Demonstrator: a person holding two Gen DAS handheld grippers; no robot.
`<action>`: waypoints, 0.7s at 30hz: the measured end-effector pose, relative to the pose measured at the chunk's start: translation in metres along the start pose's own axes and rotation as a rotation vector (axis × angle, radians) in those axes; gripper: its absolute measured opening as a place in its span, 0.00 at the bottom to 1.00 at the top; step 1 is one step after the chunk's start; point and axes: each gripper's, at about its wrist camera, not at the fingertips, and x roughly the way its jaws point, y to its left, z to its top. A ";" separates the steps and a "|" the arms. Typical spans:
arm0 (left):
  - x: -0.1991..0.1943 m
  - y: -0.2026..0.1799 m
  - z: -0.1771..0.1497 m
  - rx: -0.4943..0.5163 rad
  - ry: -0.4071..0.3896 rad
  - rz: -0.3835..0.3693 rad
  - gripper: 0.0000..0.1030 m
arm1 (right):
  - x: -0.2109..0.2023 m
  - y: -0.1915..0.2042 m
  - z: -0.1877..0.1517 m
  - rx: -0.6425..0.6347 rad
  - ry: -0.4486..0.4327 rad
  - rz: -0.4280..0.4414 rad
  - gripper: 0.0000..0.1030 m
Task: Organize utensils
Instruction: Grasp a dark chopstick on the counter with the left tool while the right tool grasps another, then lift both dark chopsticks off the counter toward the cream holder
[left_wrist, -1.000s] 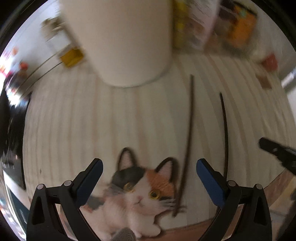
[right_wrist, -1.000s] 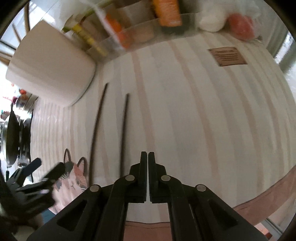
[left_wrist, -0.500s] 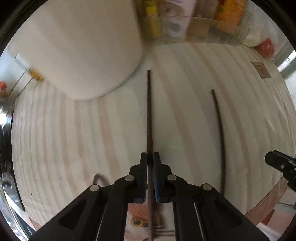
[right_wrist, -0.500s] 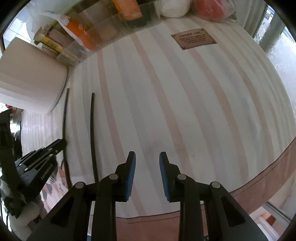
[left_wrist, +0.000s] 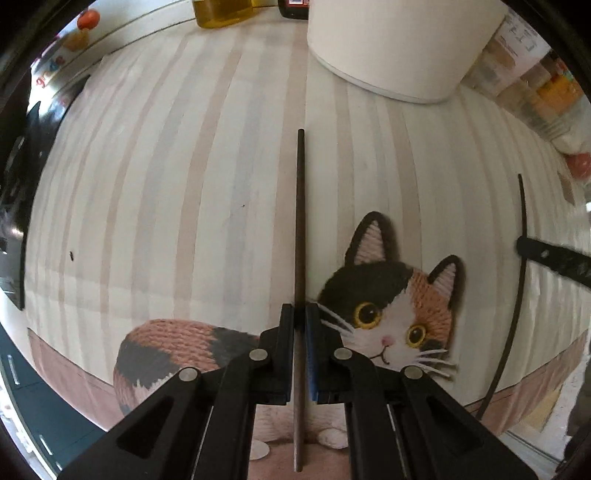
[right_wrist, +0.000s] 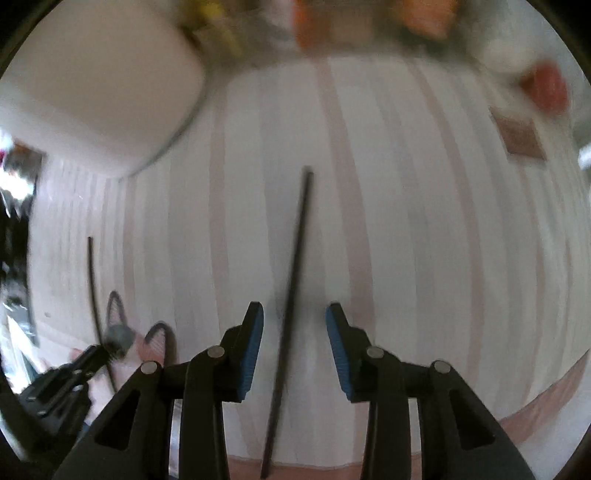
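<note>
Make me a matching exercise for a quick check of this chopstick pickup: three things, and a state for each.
Things:
1. left gripper
2. right gripper
3. white container

States:
a. jaws apart and opening, a chopstick between them untouched
b. stands on the striped mat
c. shut on a chopstick

Pairs: 1-c, 2-a, 3-b

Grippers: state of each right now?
Left gripper: shut on a chopstick.
Right gripper: jaws opening, second chopstick between them, not gripped.
</note>
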 end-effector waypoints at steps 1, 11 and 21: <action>-0.002 0.007 0.001 0.002 0.000 -0.004 0.04 | 0.001 0.006 0.000 -0.029 0.004 -0.023 0.22; 0.003 0.014 0.025 0.103 0.000 -0.016 0.11 | 0.002 0.039 -0.027 -0.241 0.117 -0.038 0.07; 0.009 -0.001 0.047 0.058 -0.001 -0.011 0.03 | 0.000 0.023 -0.024 -0.111 0.074 0.006 0.06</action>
